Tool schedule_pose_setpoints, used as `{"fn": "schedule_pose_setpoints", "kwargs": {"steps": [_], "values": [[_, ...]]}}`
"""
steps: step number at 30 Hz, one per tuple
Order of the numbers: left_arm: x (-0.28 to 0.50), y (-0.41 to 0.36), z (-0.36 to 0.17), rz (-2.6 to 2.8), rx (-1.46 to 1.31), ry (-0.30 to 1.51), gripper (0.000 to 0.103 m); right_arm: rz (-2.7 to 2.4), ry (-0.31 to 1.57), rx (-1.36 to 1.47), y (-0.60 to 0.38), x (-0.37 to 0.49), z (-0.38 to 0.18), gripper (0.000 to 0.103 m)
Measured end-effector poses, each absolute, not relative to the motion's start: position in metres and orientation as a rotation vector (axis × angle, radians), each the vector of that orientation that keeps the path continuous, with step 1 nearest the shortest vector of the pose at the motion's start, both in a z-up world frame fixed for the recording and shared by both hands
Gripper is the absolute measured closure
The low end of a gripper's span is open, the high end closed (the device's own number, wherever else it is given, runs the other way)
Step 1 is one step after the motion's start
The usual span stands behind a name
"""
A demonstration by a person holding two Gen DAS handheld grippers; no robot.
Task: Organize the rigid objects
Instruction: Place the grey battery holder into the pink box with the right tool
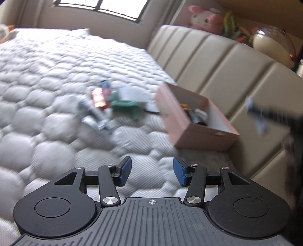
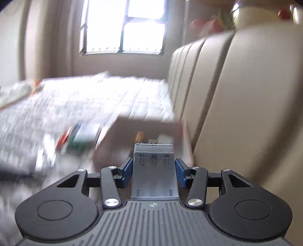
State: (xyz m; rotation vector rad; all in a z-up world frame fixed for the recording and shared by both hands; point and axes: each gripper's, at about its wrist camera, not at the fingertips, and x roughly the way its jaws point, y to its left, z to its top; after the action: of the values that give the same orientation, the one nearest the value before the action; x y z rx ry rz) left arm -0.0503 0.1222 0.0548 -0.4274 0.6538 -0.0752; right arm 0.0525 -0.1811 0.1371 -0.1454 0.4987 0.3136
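A pink open box (image 1: 191,124) lies on the quilted bed by the padded headboard, with a few small items inside. Left of it is a blurred pile of rigid objects (image 1: 113,104): a red card, a green piece, grey metal parts. My left gripper (image 1: 152,171) is open and empty, above the mattress in front of the pile. My right gripper (image 2: 153,173) is shut on a flat grey metal stand (image 2: 154,170) with three slots, held in front of the pink box (image 2: 132,136). The right gripper also shows blurred in the left wrist view (image 1: 257,115), to the right of the box.
The beige padded headboard (image 1: 217,62) runs along the right. A shelf behind it holds a pink plush toy (image 1: 206,18) and a round lamp (image 1: 272,43). A window (image 2: 123,26) is at the far wall. The quilted mattress (image 1: 47,75) stretches left.
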Motion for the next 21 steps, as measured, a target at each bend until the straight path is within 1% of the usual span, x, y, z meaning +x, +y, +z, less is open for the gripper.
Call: {"fn": "schedule_pose_setpoints", "kwargs": {"steps": [1,2,4,7,9,11,16,18,21], "values": [[-0.054,0.128,0.052,-0.062,-0.44,0.661,0.05,0.301,0.475,-0.131,-0.176,0.066,0.146,0.053],[-0.057,0.133,0.049,-0.049,-0.451,0.667,0.05,0.299,0.461,-0.12,-0.172,0.079,0.153,0.037],[-0.062,0.145,0.045,-0.03,-0.467,0.671,0.05,0.27,0.48,-0.081,-0.168,0.102,0.16,0.016],[-0.066,0.159,0.039,-0.006,-0.489,0.672,0.05,0.255,0.508,0.013,-0.176,0.107,0.161,0.016],[-0.064,0.167,0.034,0.021,-0.504,0.677,0.05,0.268,0.521,0.045,-0.183,0.093,0.153,0.016],[-0.06,0.173,0.031,0.04,-0.523,0.673,0.05,0.286,0.519,0.0,-0.181,0.074,0.14,0.013],[-0.043,0.176,0.038,0.054,-0.536,0.647,0.05,0.303,0.475,-0.278,-0.151,0.015,0.093,0.006],[-0.034,0.178,0.045,0.065,-0.529,0.629,0.05,0.337,0.499,-0.309,-0.144,0.0,0.078,0.006],[-0.014,0.184,0.052,0.088,-0.538,0.619,0.05,0.38,0.561,-0.283,-0.14,-0.011,0.062,0.006]]}}
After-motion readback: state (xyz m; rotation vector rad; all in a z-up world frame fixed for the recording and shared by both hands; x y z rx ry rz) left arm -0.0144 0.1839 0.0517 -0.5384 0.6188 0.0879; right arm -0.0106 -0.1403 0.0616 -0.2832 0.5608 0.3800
